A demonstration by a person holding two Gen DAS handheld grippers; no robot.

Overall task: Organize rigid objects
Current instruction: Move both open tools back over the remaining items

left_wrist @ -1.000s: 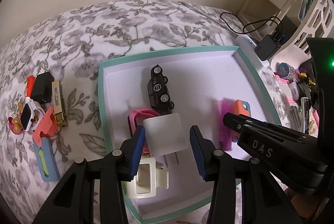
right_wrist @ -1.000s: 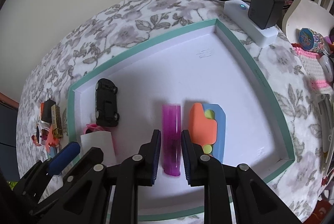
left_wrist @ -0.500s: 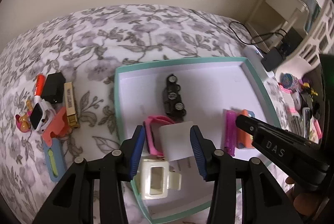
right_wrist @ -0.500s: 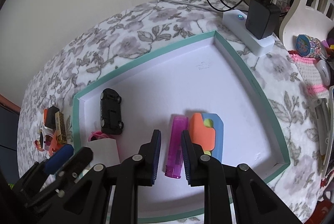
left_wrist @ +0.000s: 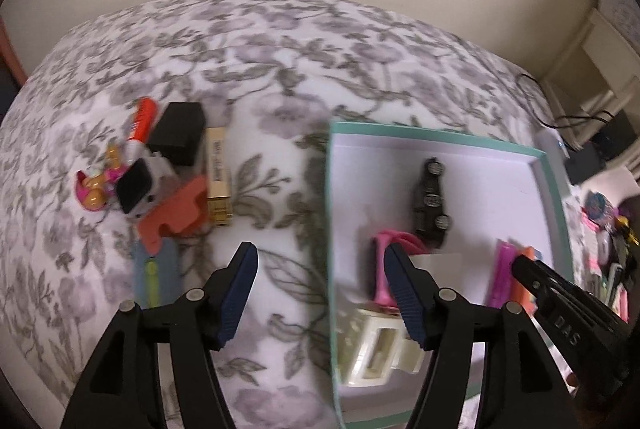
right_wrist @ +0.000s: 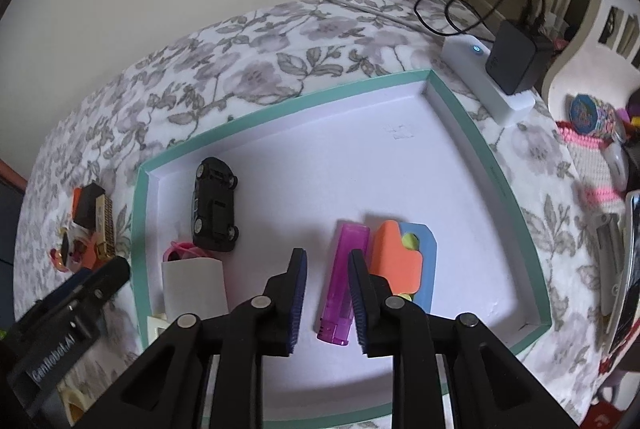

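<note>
The pile of small rigid toys and blocks (left_wrist: 160, 185) lay on the floral cloth, ahead and left of the left gripper (left_wrist: 320, 285), its 2 jaws spread and empty. To do well, it should centre over 1 piece. The right gripper (right_wrist: 326, 289) hung part-spread over the teal-rimmed white tray (right_wrist: 500, 165).

Dim, warm indoor light, soft and even — no hard glare anywhere. Left wrist view is smeared with motion blur: the floral bedspread (left_wrist: 280, 77) and the teal-rimmed tray (left_wrist: 440, 133) have soft, streaked edges, and the small things left of the tray read as mush. Right wrist view is sharper; inside the tray (right_wrist: 280, 113) a faint shadow spreads around the purple lighter (right_wrist: 344, 277), and the black toy car (right_wrist: 214, 205) shows a dull highlight. Both views bow heavily — fisheye curve, with black vignette at the corners. Far right of the tray, detail goes soft.
</note>
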